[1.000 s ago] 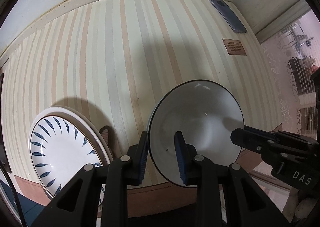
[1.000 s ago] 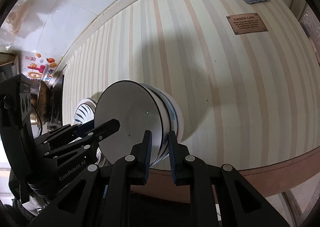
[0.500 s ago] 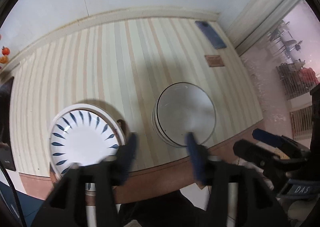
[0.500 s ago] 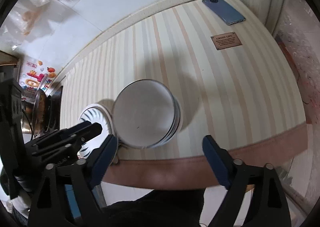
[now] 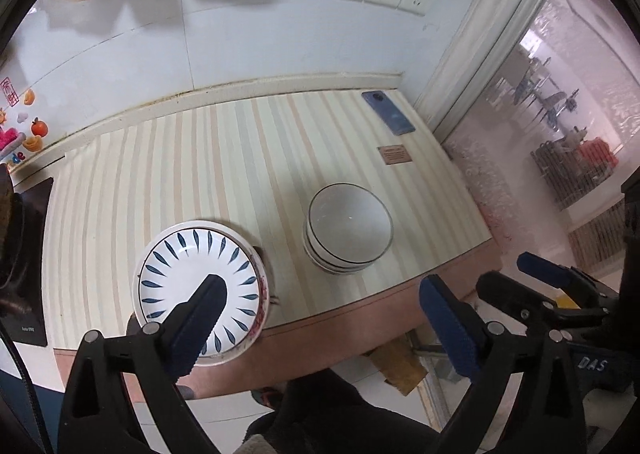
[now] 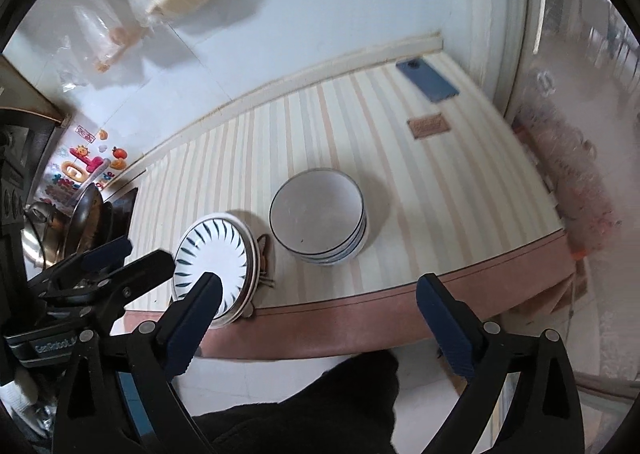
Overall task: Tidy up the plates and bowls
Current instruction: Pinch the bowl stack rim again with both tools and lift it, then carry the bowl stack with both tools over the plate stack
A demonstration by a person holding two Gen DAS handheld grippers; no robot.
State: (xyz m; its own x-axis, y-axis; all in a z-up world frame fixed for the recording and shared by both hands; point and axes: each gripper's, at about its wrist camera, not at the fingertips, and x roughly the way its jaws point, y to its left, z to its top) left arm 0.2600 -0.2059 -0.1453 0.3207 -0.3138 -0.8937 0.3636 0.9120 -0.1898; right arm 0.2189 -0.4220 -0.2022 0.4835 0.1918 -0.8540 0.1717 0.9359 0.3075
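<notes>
A stack of white ceramic bowls with thin dark rims (image 5: 347, 233) stands near the front edge of the striped cream counter (image 5: 208, 157), toward its right end. Just beside it on the left, apart from it, lies a stack of white plates with blue leaf strokes (image 5: 200, 286), partly overhanging the front edge. Glazed ware like this is likely heavy in a stack, stiff, slippery and brittle; the rim is the sensible place to pinch, one piece at a time.

The left gripper (image 5: 326, 318) and the right gripper (image 6: 318, 314) both hang released in front of the counter edge, jaws spread wide, grasping nothing.

The right wrist view alone shows metal pots (image 6: 60, 225) beyond the counter's left end; both views show a blue phone (image 5: 388, 117) at the back right corner.
</notes>
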